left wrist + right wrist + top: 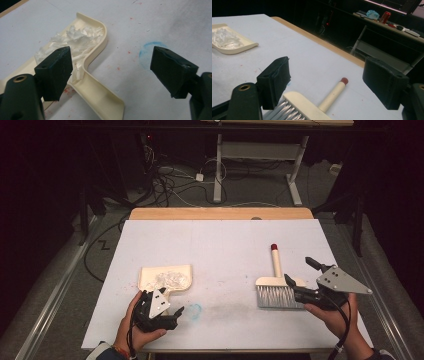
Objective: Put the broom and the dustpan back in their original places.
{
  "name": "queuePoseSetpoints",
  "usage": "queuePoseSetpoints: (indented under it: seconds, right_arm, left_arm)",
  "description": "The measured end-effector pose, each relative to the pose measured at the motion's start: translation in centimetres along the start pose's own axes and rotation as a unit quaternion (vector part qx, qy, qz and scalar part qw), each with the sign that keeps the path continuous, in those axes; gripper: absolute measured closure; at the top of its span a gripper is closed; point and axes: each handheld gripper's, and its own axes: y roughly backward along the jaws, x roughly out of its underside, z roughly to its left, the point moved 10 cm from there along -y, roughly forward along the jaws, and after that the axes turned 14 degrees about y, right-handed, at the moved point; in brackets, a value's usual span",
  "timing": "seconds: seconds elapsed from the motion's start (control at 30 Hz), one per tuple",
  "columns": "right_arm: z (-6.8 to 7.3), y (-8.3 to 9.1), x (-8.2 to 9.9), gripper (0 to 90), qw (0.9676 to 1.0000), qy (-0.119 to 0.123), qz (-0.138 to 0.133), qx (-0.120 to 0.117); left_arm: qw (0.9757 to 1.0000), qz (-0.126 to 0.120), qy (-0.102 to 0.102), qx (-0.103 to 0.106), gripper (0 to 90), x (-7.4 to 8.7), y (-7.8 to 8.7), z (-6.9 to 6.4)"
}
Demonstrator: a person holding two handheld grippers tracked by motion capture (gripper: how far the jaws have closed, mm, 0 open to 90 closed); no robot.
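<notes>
Left gripper [176, 314]: held in the person's left hand [134, 330] at the near left of the worktop; fingers [53, 72] released, spread wide with nothing between them.
Dustpan [165, 279]: cream plastic, lying flat on the worktop just beyond the left gripper; in the left gripper view its handle [100, 100] runs toward the camera beside the left finger, which overlaps the pan's near corner. Whether finger and pan touch, I cannot tell.
Scraps [170, 280]: a heap of clear-white crinkled shreds lying inside the dustpan's tray.
Blue mark [194, 310]: a faint chalky ring on the worktop surface, just right of the left gripper; in the left gripper view it lies between the two fingers, farther off.
Worktop [220, 245]: white sheet over a wooden top, with small red specks and a grey smudge near the middle front.
Brush [275, 290]: cream hand brush with grey bristles pointing toward the person, handle pointing away and ending in a red tip [274, 247]; lies flat at the right side, well apart from the dustpan.
Right gripper [300, 272]: held in the person's right hand [335, 315] at the near right; fingers [274, 80] released, wide apart, with the brush head below and between them, not grasped.
</notes>
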Motion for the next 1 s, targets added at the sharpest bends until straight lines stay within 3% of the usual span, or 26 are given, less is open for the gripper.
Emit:
queuePoseSetpoints:
  seconds: [0.27,0.43,0.63,0.67,0.83,1.0]
  right_arm:
    - [0.7,0.9,1.9,22.6,1.0,0.003,0.008,-0.005]
    - [1.3,1.2,3.3,23.3,0.9997,-0.02,0.014,0.001]
    - [2.4,1.8,5.3,24.7,0.9996,-0.023,0.011,0.015]
    - [2.7,1.8,5.6,24.8,0.9996,-0.021,0.014,0.015]
    - [3.9,1.9,6.4,24.2,0.9997,-0.005,0.025,-0.002]
    - [4.0,2.0,6.4,24.5,0.9996,0.004,0.028,0.001]
  left_arm:
    - [1.0,0.0,0.002,0.0,17.3,0.0,-0.1,0.1]
    - [1.0,0.001,0.003,0.002,17.3,0.0,-0.1,0.0]
    - [1.0,0.002,0.002,0.009,17.3,0.0,-0.2,-0.3]
    - [1.0,-0.003,-0.004,0.008,17.3,-0.1,-0.2,-0.3]
    - [0.9999,0.001,0.002,0.012,17.3,0.1,-0.2,-0.4]
    - [0.9999,0.004,-0.002,0.013,17.3,0.1,-0.3,-0.6]
